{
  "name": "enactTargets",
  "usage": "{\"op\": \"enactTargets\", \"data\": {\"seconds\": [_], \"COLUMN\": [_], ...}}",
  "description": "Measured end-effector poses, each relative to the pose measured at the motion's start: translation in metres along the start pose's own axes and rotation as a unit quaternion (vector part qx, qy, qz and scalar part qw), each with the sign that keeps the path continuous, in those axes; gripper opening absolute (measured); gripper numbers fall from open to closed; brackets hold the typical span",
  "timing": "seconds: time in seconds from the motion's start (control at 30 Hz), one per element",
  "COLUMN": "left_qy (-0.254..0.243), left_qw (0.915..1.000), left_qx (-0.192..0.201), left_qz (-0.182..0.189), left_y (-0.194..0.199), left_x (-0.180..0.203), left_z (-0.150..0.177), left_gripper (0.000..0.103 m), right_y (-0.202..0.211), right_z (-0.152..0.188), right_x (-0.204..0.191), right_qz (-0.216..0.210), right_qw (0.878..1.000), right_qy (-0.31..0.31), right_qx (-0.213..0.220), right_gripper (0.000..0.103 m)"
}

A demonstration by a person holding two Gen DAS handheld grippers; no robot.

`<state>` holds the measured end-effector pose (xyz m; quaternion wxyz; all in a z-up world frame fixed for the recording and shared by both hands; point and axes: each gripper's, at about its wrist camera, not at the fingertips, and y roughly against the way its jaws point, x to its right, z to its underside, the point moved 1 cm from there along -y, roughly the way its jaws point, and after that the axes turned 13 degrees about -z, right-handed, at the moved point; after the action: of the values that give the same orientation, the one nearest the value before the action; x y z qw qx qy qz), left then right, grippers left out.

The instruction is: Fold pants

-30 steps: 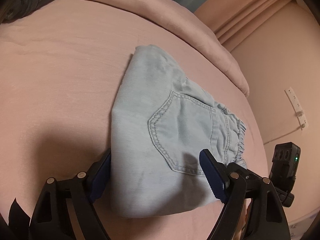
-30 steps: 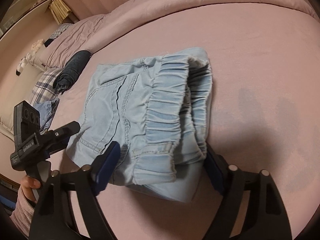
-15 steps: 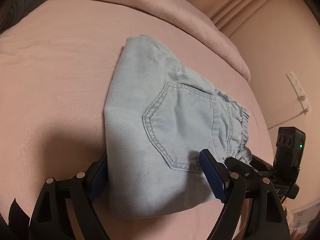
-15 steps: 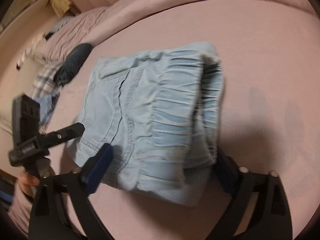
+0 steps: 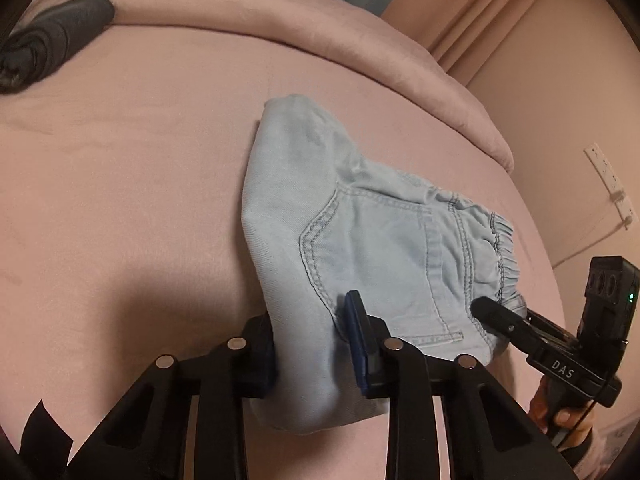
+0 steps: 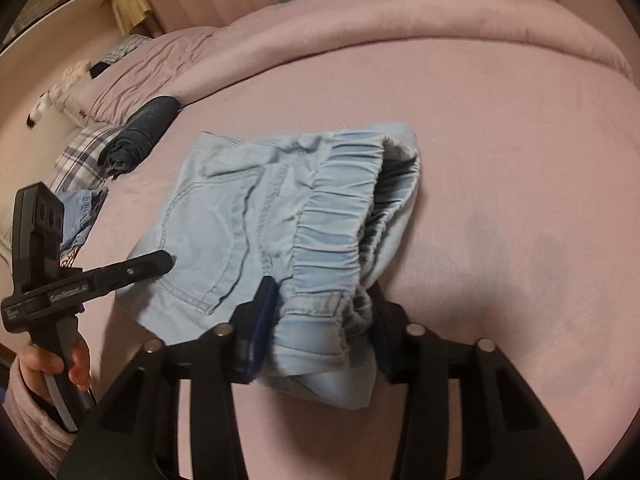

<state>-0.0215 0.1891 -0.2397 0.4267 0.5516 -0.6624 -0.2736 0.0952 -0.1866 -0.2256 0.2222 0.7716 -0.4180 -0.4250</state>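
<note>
Closing at this moment, the jaws of the left gripper (image 5: 314, 344) have the near folded edge of the pants (image 5: 372, 248) between them, its blue pads (image 5: 358, 334) pressing into the denim on either side of a bunched ridge. Those of the right gripper (image 6: 320, 320) are closing too, around the gathered elastic waistband at the near end of the pants (image 6: 256, 216), with cloth filling the gap between the pads and puckering there. Pale blue and folded into a compact bundle, the pants lie on the pink bed sheet (image 5: 140, 184), with a back pocket facing up. Beyond the pants runs a rolled pink duvet (image 5: 280, 12). Far off to the left of the pants, against that duvet, sits a dark rolled garment (image 5: 52, 36); the right wrist view shows the same dark roll (image 6: 140, 132) with a plaid pillow (image 6: 80, 152) beside it and another bit of blue fabric (image 6: 82, 212) nearer the camera. In each wrist view the opposite gripper appears at the pants' edge, held by a hand (image 6: 52, 364) at the frame's border. To the right of the pants, on the wall past the bed, hangs a white strip (image 5: 610, 182).
</note>
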Motion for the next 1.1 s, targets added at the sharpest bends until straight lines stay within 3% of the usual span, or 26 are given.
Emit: {"op": "enactTargets", "data": {"seconds": [0.17,0.57,0.87,1.1], "left_qy": [0.004,0.004,0.000,0.010], "left_qw": [0.9996,0.9968,0.9933,0.9921], "left_qx": [0.025,0.070,0.112,0.124], "left_qz": [0.014,0.038,0.030,0.019], "left_y": [0.017,0.059,0.081,0.071], "left_x": [0.002,0.004,0.002,-0.004], "left_z": [0.002,0.008,-0.023,-0.055], "left_gripper": [0.017,0.014,0.014,0.014], "right_y": [0.006,0.029,0.038,0.026], "right_z": [-0.003,-0.008,-0.037,-0.065], "right_x": [-0.005,-0.039,-0.063,-0.074], "right_qz": [-0.002,-0.013,-0.019,-0.022], "right_qw": [1.000,0.996,0.991,0.987], "right_qy": [0.007,0.064,0.105,0.128], "right_qx": [0.013,0.054,0.079,0.095], "right_gripper": [0.034,0.030,0.030,0.030]}}
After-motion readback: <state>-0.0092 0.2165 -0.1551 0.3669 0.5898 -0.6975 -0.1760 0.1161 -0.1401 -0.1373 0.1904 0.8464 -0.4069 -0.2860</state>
